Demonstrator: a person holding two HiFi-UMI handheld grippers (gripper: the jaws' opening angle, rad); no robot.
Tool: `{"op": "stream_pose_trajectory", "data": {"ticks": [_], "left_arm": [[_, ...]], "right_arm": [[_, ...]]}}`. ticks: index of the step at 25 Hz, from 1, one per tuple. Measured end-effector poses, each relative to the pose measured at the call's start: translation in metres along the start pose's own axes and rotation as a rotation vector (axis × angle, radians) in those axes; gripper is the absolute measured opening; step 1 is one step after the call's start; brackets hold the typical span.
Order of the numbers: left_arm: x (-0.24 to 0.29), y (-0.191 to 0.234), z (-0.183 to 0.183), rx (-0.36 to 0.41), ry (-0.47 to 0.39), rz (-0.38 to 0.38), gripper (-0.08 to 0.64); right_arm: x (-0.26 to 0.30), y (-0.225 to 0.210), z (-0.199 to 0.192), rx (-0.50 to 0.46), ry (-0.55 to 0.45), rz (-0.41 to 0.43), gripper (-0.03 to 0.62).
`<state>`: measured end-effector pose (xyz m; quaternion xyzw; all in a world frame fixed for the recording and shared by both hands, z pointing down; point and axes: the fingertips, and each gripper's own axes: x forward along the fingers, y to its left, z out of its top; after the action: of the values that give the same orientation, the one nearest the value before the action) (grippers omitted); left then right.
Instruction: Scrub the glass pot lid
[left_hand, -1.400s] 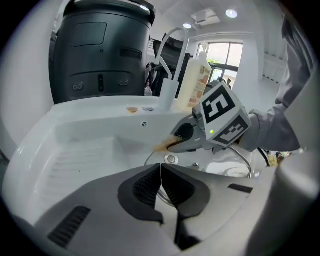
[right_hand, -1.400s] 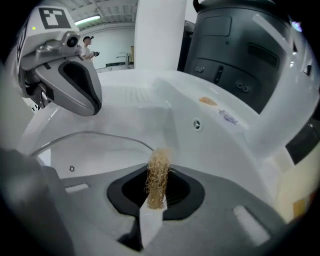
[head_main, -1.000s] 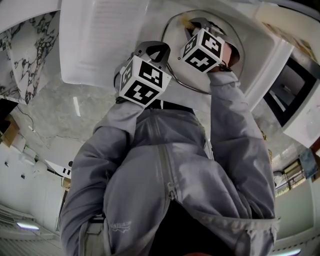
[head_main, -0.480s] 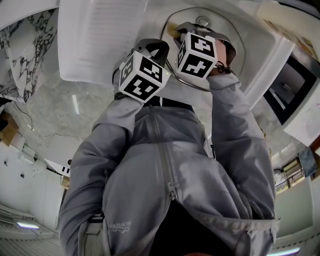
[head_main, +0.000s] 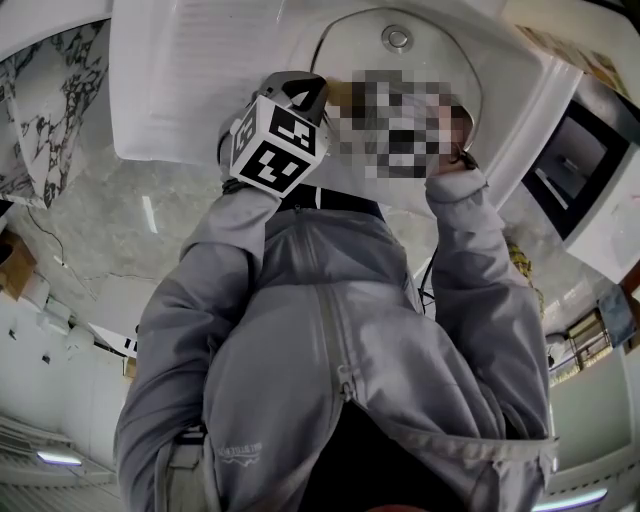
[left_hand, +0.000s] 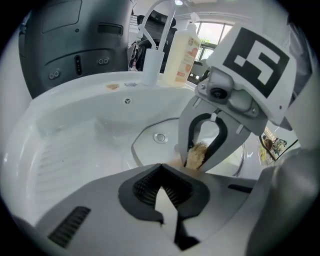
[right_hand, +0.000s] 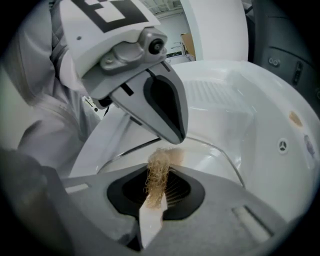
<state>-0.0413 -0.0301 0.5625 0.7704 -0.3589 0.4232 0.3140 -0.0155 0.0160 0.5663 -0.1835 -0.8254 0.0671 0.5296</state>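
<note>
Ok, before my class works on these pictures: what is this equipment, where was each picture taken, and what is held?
No robot: a person in a grey jacket holds a two-jaw gripper in each hand. One picture comes from a head camera looking down; the other two from cameras riding on the grippers. Below is a white sink with a glass pot lid in it. The right gripper clamps a tan fibrous scrubber at the lid. The left gripper is shut, its tip at the lid's rim; whether it pinches the rim is unclear.
</note>
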Motion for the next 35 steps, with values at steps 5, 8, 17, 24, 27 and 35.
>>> {"op": "stream_pose_trajectory", "data": {"ticks": [5, 8, 17, 24, 27, 35], "left_arm": [[-0.002, 0.0, 0.0, 0.014, 0.002, 0.014, 0.007], [-0.001, 0.0, -0.001, 0.016, 0.003, 0.02, 0.006], [0.001, -0.002, 0.001, 0.048, 0.021, 0.039, 0.006], [0.002, -0.004, 0.0, 0.054, 0.036, 0.032, 0.006], [0.002, -0.004, 0.0, 0.05, 0.039, 0.024, 0.007], [0.003, -0.004, 0.0, 0.042, 0.045, 0.012, 0.008]], "right_arm": [[-0.015, 0.034, -0.007, 0.023, -0.012, 0.096, 0.039], [-0.023, 0.051, -0.015, 0.037, -0.006, 0.143, 0.039], [-0.047, 0.054, -0.05, 0.149, 0.062, 0.218, 0.038], [-0.061, -0.039, -0.056, 0.222, 0.009, -0.085, 0.038], [-0.062, -0.079, -0.059, 0.206, 0.019, -0.218, 0.038], [-0.044, -0.148, -0.079, 0.094, 0.144, -0.449, 0.038]]}}
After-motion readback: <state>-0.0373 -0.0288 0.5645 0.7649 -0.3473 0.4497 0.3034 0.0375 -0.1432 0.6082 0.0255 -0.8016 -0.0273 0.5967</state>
